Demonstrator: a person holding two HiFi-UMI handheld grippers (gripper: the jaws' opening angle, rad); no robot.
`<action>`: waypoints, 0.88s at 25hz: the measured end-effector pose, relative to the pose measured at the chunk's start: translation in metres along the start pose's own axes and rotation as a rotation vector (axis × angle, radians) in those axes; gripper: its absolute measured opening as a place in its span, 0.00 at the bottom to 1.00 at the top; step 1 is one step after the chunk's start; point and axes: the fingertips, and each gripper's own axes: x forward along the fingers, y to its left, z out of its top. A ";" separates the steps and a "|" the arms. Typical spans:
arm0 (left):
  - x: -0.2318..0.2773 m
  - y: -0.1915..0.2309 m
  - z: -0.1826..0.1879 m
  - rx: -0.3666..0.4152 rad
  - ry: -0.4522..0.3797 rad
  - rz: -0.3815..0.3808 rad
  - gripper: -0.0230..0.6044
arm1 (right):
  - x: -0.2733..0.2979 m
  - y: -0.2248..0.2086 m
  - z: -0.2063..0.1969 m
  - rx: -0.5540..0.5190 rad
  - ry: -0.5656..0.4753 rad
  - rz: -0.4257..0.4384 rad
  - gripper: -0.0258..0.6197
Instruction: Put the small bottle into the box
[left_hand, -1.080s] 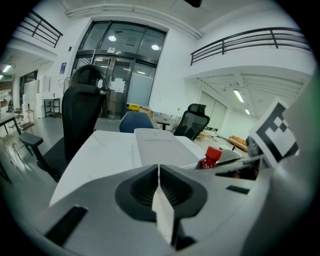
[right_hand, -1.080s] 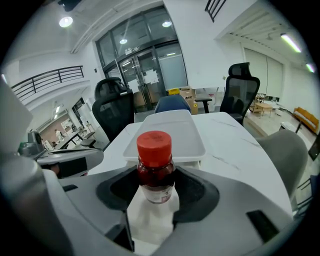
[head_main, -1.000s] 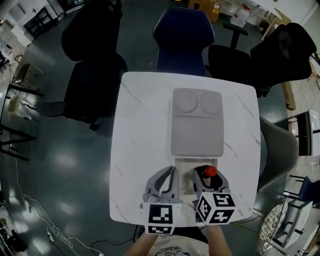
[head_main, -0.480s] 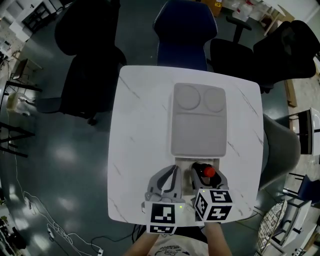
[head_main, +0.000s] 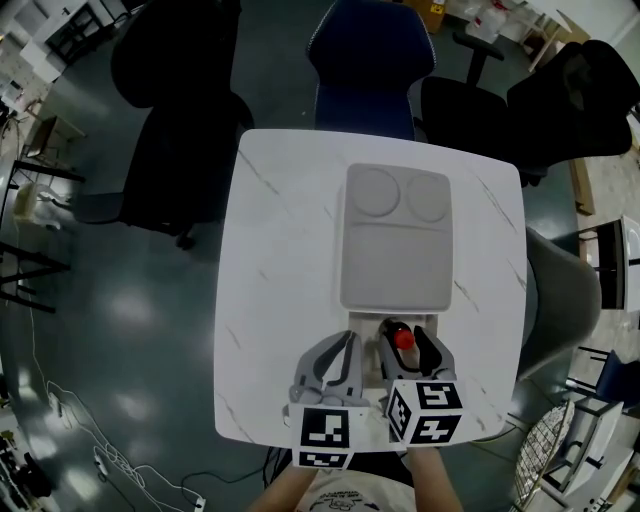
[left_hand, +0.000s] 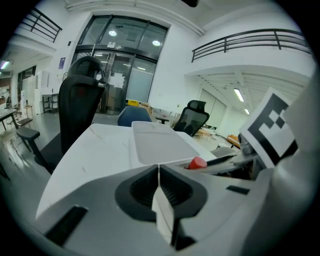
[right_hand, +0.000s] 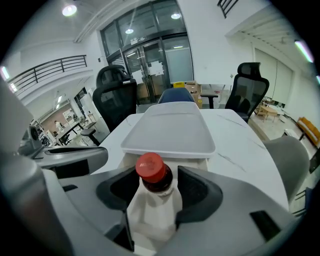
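A small bottle (right_hand: 151, 200) with a red cap, a dark neck and a white label is clamped between the jaws of the right gripper (head_main: 406, 345). Its long axis runs along the jaws, with the cap pointing to 12 o'clock, toward the grey box (head_main: 395, 255). In the head view the bottle is at the box's 6 o'clock edge, over a white table (head_main: 270, 300). The left gripper (left_hand: 158, 169), at the bottle's 9 o'clock, has its jaws pressed together with nothing between them.
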 end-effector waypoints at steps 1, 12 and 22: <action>-0.001 -0.001 0.000 0.002 -0.002 0.000 0.07 | -0.002 0.000 -0.002 0.004 0.001 0.001 0.40; -0.018 -0.012 0.016 0.039 -0.059 0.017 0.07 | -0.033 -0.001 0.003 0.047 -0.079 -0.006 0.40; -0.057 -0.032 0.044 0.084 -0.161 0.050 0.07 | -0.089 0.007 0.025 0.039 -0.250 0.011 0.40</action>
